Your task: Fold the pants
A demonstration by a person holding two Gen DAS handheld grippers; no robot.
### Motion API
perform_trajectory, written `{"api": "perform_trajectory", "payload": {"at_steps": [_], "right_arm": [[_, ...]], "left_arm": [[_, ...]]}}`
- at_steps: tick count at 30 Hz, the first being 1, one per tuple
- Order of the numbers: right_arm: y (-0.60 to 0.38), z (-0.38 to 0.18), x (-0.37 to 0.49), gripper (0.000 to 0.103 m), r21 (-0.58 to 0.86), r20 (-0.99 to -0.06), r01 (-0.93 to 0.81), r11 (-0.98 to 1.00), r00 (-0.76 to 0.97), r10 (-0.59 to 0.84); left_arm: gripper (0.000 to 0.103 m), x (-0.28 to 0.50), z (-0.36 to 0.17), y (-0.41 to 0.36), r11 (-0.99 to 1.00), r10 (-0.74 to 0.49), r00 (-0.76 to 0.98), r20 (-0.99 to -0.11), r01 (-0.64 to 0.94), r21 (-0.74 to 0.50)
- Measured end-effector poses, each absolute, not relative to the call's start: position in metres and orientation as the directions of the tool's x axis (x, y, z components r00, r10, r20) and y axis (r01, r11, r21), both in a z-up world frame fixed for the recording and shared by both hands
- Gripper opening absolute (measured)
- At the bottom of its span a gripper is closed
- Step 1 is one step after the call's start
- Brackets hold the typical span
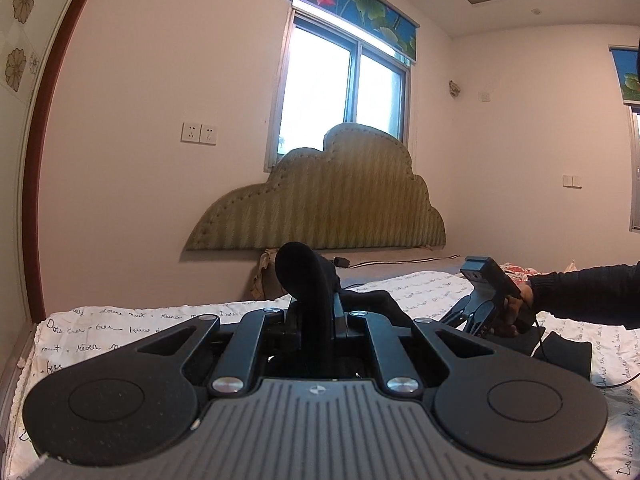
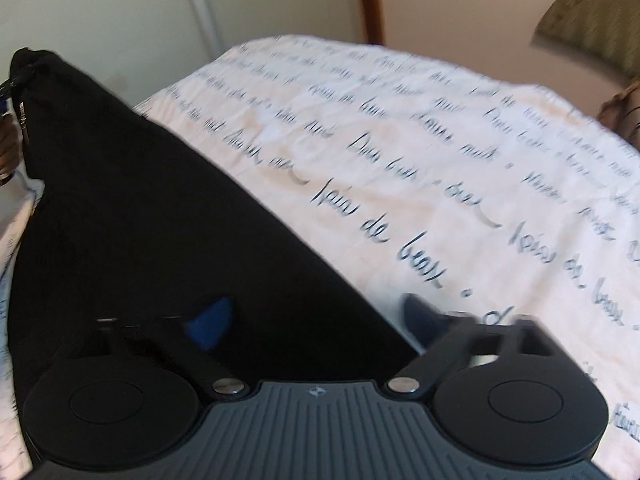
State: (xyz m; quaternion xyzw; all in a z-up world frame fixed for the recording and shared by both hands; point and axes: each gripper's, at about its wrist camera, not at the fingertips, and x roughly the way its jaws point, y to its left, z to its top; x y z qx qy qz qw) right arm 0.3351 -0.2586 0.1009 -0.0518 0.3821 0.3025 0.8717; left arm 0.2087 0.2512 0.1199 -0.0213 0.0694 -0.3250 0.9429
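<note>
The black pants (image 2: 132,216) lie on the bed, stretched out from the right gripper toward the far left corner. My left gripper (image 1: 316,312) is shut on a fold of the black pants (image 1: 308,280), which sticks up between its closed fingers. My right gripper (image 2: 316,320) is open, its blue-padded fingers (image 2: 212,320) spread wide; one finger is over the pants, the other over the sheet. The right gripper also shows in the left wrist view (image 1: 488,300), held by a hand.
The bed is covered by a white sheet (image 2: 400,140) with handwritten script. A green cloud-shaped headboard (image 1: 332,200) leans against the far wall under a window (image 1: 344,92). A wooden door frame (image 1: 36,200) stands at the left. A cable (image 1: 400,262) lies on the floor.
</note>
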Motion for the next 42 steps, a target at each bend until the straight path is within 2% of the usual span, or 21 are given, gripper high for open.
{"api": "perform_trajectory", "payload": {"at_steps": [1,2,3,6,10,13,17,21,22,23,24,25,26,29,30,32,34,36,39,42], "right_arm": [[-0.257,0.099,0.338,0.050,0.143,-0.706,-0.574,0.806,0.511,0.490],[-0.256,0.098,0.342,0.024,0.159,-0.717,-0.578,0.801,0.491,0.496],[-0.256,0.098,0.344,0.017,0.178,-0.722,-0.575,0.799,0.475,0.502],[-0.253,0.106,0.336,0.008,0.154,-0.708,-0.572,0.806,0.505,0.494],[-0.259,0.137,0.301,0.006,0.122,-0.640,-0.563,0.817,0.585,0.499],[-0.259,0.166,0.241,0.006,0.077,-0.576,-0.581,0.810,0.637,0.512],[-0.241,0.167,0.145,0.006,0.037,-0.549,-0.614,0.788,0.646,0.530],[-0.206,0.102,0.103,0.006,0.110,-0.623,-0.602,0.791,0.579,0.527],[-0.199,0.085,0.102,0.006,0.116,-0.648,-0.588,0.800,0.566,0.510],[-0.194,0.074,0.100,0.006,0.116,-0.666,-0.574,0.811,0.561,0.492],[-0.191,0.066,0.101,0.006,0.114,-0.672,-0.565,0.817,0.562,0.482],[-0.190,0.062,0.101,0.006,0.120,-0.668,-0.553,0.824,0.569,0.479],[-0.194,0.060,0.100,0.006,0.138,-0.659,-0.541,0.830,0.576,0.485],[-0.195,0.060,0.099,0.006,0.161,-0.648,-0.520,0.839,0.585,0.487],[-0.195,0.062,0.098,0.006,0.157,-0.647,-0.517,0.841,0.590,0.484],[-0.195,0.063,0.096,0.006,0.154,-0.638,-0.512,0.845,0.601,0.481],[-0.196,0.061,0.093,0.006,0.159,-0.625,-0.505,0.848,0.613,0.482],[-0.196,0.061,0.092,0.006,0.162,-0.615,-0.499,0.851,0.623,0.482],[-0.196,0.062,0.094,0.006,0.157,-0.616,-0.496,0.854,0.627,0.477],[-0.197,0.066,0.093,0.006,0.154,-0.614,-0.493,0.856,0.631,0.474]], "left_arm": [[0.014,0.209,0.119,0.251,0.789,-0.615,0.779,-0.122,0.608,-0.089],[0.014,0.208,0.117,0.250,0.790,-0.613,0.780,-0.125,0.606,-0.092],[0.014,0.206,0.117,0.249,0.794,-0.608,0.783,-0.128,0.601,-0.094],[0.014,0.205,0.118,0.254,0.803,-0.595,0.793,-0.129,0.583,-0.120],[0.014,0.189,0.132,0.266,0.798,-0.598,0.795,-0.099,0.581,-0.158],[0.014,0.163,0.137,0.281,0.768,-0.629,0.773,-0.084,0.601,-0.220],[0.017,0.122,0.109,0.305,0.744,-0.641,0.759,-0.115,0.577,-0.336],[0.025,0.109,0.044,0.316,0.768,-0.608,0.738,-0.292,0.454,-0.452],[0.032,0.111,0.032,0.314,0.786,-0.591,0.729,-0.346,0.424,-0.449],[0.047,0.109,0.024,0.313,0.809,-0.568,0.721,-0.397,0.399,-0.432],[0.056,0.107,0.018,0.312,0.833,-0.538,0.708,-0.457,0.365,-0.416],[0.061,0.103,0.015,0.312,0.846,-0.520,0.693,-0.500,0.340,-0.410],[0.061,0.097,0.017,0.314,0.851,-0.515,0.686,-0.515,0.334,-0.406],[0.064,0.077,0.037,0.330,0.838,-0.524,0.687,-0.504,0.310,-0.448],[0.065,0.070,0.043,0.339,0.815,-0.537,0.696,-0.477,0.282,-0.505],[0.075,0.053,0.052,0.354,0.726,-0.565,0.728,-0.388,0.216,-0.652],[0.075,0.047,0.049,0.358,0.615,-0.577,0.753,-0.317,0.145,-0.775],[0.075,0.048,0.044,0.350,0.541,-0.593,0.751,-0.291,0.104,-0.835],[0.075,0.049,0.036,0.332,0.524,-0.558,0.747,-0.362,-0.021,-0.852],[0.074,0.045,0.030,0.317,0.548,-0.462,0.756,-0.463,-0.167,-0.819]]}}
